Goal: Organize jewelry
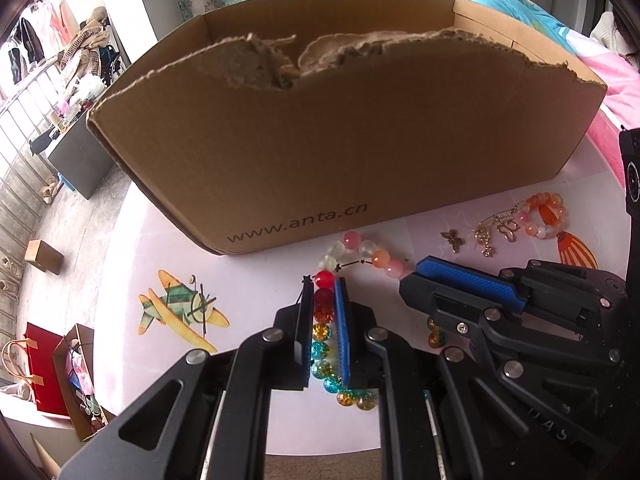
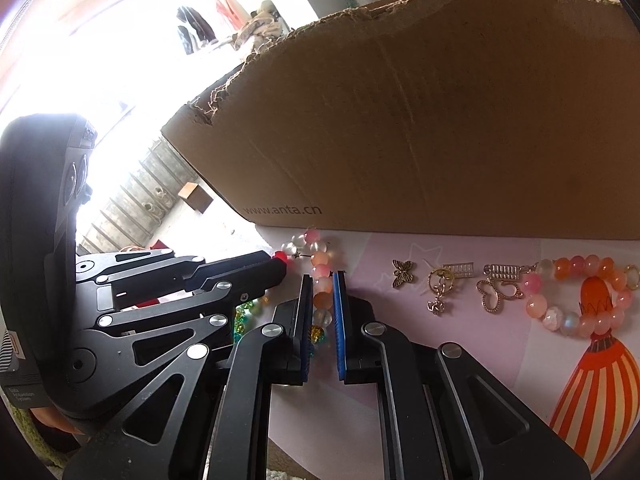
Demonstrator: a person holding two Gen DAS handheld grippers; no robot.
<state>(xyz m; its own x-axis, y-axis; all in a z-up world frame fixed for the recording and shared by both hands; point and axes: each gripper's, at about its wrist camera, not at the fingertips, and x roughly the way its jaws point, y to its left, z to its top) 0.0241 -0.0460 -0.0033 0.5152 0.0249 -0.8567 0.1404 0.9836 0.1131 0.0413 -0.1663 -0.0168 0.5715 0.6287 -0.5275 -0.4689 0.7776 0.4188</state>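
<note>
Worktop [image 1: 256, 280]: pale pink surface printed with a cartoon aeroplane [image 1: 182, 312] and a striped orange balloon [image 2: 596, 392].

Cardboard box [image 1: 340, 152]: brown, torn top edge, "www.anta.cn" printed low on the near wall. Stands just behind all the jewelry and blocks the view beyond it.

Long bead strand [image 1: 332, 292]: looped on the worktop in front of the box. Pink, white and peach beads nearest the box, then red, then amber and teal crackle beads running back toward the claws.

Pink-orange bead bracelet [image 2: 576, 296]: lies to the right, over the top of the printed balloon.

Metal charms, between strand and bracelet: a butterfly charm [image 2: 403, 273], a ring charm [image 2: 440, 286] with a dangling piece, an open butterfly charm [image 2: 498, 290] beside the bracelet.

Left claw [image 1: 323, 312]: low over the worktop, pointing at the box, jaws narrowed onto the red and amber beads of the strand.

Right claw [image 2: 323, 300]: just beside the left one, angled in from the right, jaws narrowed onto the peach and white beads of the same strand.
</note>
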